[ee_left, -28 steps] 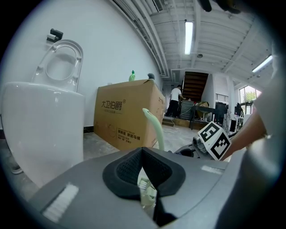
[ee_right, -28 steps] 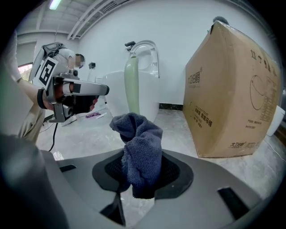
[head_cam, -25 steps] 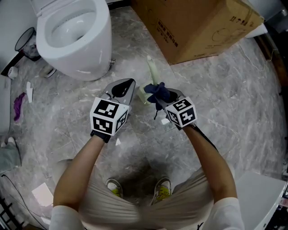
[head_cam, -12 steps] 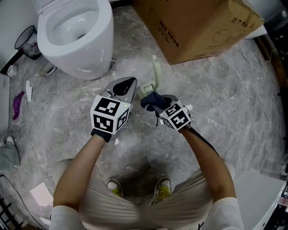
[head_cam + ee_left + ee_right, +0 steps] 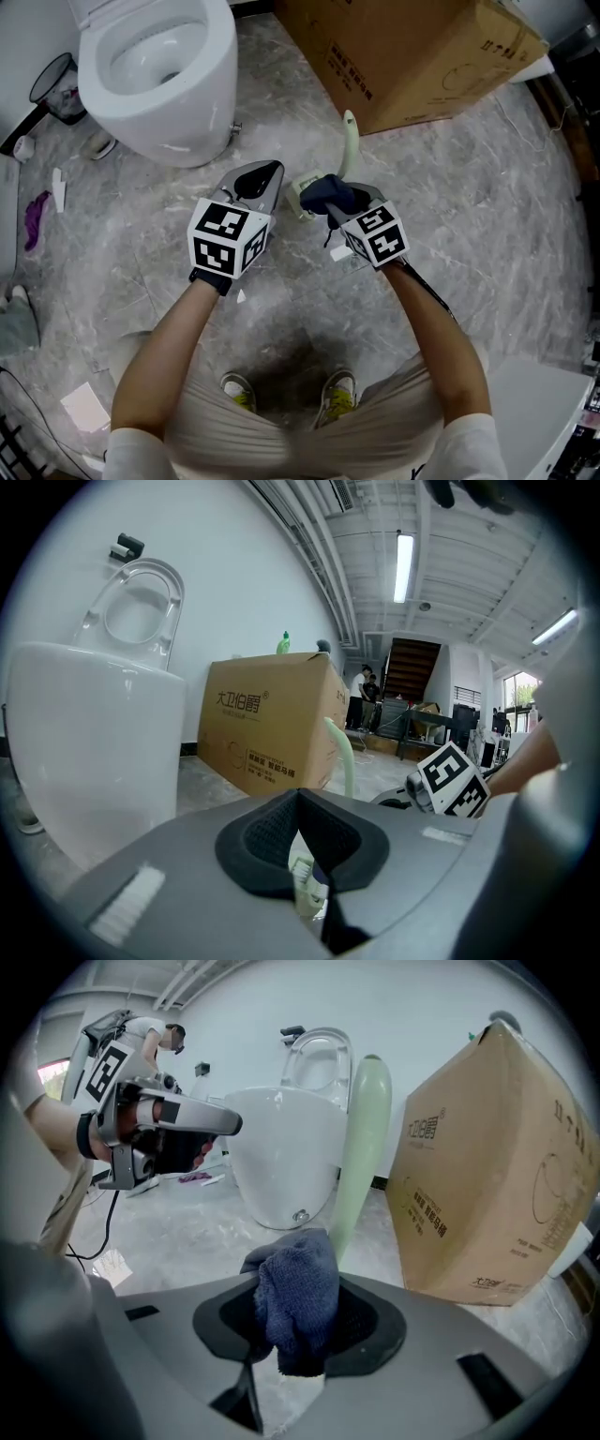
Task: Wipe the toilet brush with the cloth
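Both forearms reach forward and down, elbows bent, grippers side by side above a grey veined floor (image 5: 487, 206). Left gripper (image 5: 255, 181): jaws almost together, apparently pinching the brush (image 5: 349, 142) at its white bristle end; the gap is narrow, so contact is not certain. Right gripper (image 5: 345, 204): jaws clamped on a bunched dark blue terry cloth (image 5: 295, 1302), which touches the lower part of the brush's smooth, pale green, curved handle, standing tilted

Grey marbled floor (image 5: 525, 234) underfoot, white toilet (image 5: 202, 103) against the white wall (image 5: 234, 997), big cardboard box (image 5: 412, 56) nearby, strip lights (image 5: 404, 566) glowing overhead.
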A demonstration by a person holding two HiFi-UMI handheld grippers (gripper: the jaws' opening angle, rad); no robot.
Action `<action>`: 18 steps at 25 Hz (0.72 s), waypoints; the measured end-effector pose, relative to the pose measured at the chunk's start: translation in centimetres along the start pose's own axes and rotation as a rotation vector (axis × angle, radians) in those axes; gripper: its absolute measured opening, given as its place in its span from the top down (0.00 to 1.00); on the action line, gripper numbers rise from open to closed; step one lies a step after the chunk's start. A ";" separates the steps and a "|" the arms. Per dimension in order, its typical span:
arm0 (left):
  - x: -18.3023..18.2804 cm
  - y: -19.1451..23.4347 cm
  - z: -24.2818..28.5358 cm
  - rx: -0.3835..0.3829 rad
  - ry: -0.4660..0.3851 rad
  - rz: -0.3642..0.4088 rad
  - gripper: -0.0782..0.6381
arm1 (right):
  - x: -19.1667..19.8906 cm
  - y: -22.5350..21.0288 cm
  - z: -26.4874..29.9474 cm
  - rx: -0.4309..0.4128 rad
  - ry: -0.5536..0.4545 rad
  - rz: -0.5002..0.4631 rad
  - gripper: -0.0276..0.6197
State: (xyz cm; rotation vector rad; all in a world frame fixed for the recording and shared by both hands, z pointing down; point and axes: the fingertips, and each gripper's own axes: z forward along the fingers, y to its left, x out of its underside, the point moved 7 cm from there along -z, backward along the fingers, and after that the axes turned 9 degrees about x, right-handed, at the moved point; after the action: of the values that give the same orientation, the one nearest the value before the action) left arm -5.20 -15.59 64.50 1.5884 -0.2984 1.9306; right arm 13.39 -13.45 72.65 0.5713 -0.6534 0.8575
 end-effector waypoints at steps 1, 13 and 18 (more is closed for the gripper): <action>-0.1 0.0 0.1 0.001 -0.003 -0.002 0.90 | -0.3 -0.2 -0.3 0.008 -0.012 0.002 0.72; 0.0 0.1 0.5 0.008 -0.008 0.024 0.90 | -2.8 -1.6 -4.5 0.085 -0.158 0.041 0.72; -0.2 -0.3 0.2 0.005 -0.020 0.035 0.90 | -0.7 -2.1 -2.7 0.097 -0.116 0.097 0.72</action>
State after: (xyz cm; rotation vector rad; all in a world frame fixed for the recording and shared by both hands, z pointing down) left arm -4.83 -15.60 64.29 1.6164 -0.3318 1.9450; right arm 15.49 -13.07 69.98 0.6855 -0.7525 0.9559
